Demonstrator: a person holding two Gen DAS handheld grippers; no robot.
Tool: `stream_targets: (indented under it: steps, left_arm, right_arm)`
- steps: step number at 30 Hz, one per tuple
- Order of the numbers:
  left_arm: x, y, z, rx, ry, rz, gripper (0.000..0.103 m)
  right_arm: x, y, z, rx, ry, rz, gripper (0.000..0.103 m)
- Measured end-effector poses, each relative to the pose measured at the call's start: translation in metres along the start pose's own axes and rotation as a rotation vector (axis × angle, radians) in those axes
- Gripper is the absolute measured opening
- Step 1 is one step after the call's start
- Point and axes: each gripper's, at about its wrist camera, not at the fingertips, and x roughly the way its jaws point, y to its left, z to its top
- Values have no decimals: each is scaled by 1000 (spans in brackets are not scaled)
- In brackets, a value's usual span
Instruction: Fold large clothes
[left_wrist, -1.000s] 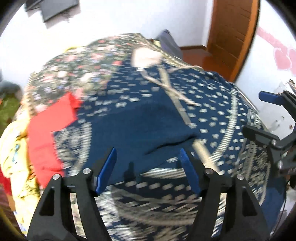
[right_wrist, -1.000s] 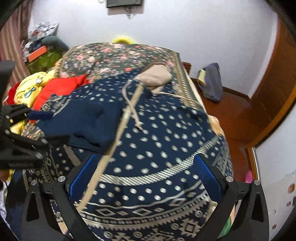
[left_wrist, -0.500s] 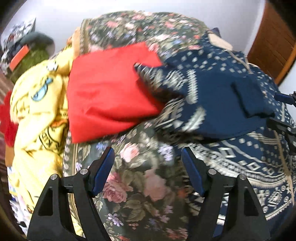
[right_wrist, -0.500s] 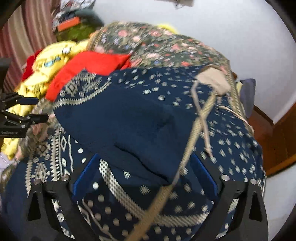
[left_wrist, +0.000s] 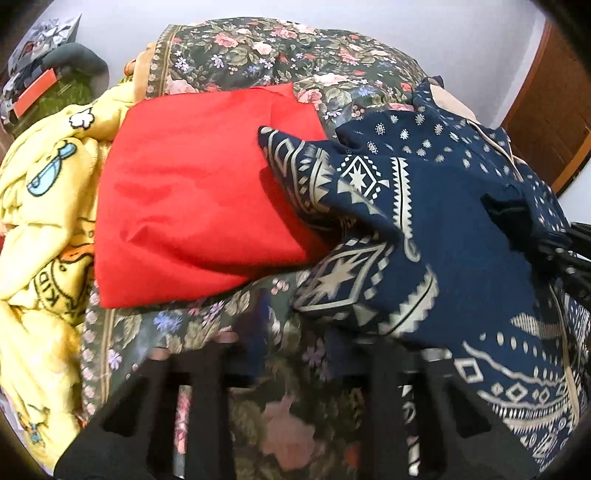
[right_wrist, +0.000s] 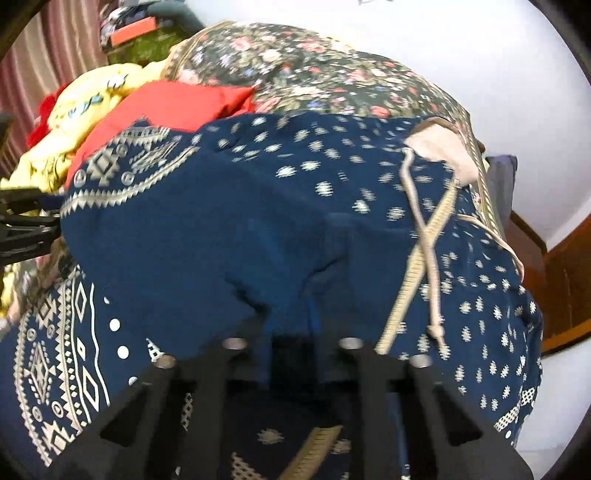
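Navy garment (right_wrist: 229, 229): soft woven cloth, matt, printed with pale metallic-looking gold motifs; beige braided drawstring (right_wrist: 424, 236), rough cord. Red cloth (left_wrist: 192, 192): smooth, faint sheen, crisp folds. Yellow blanket (left_wrist: 40, 229): fleecy, plush, cartoon print. Bed cover (left_wrist: 280, 51): floral woven cloth, matt. Right tool (right_wrist: 291, 336): matt black plastic frame, 4 bright metal screw heads, blue pads. Left tool (left_wrist: 291, 354): blurred, black matt. Door (left_wrist: 554, 122): brown wood, slight gloss. Wall (right_wrist: 480, 55): flat white paint.

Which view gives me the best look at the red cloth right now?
The left wrist view. There the red cloth fills the middle of the picture, with the navy patterned garment overlapping its right edge. The right wrist view shows only a strip of it at upper left, behind the garment.
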Motion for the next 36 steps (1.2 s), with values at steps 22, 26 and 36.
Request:
stream_targets:
  steps: [22,26,36]
  left_arm:
    - [-28,-21,-30,-80,-46,88,2]
    - [-16,-18,-37,-93,-12,149,0]
    - [-10,22,-47,-149,39,152,0]
  right_arm:
    - [-76,-127,-57,431,-181,-9,9]
    - [-57,-143,-84,521,-110,40,9]
    - [-58,-154,-120,569,-28,16,16]
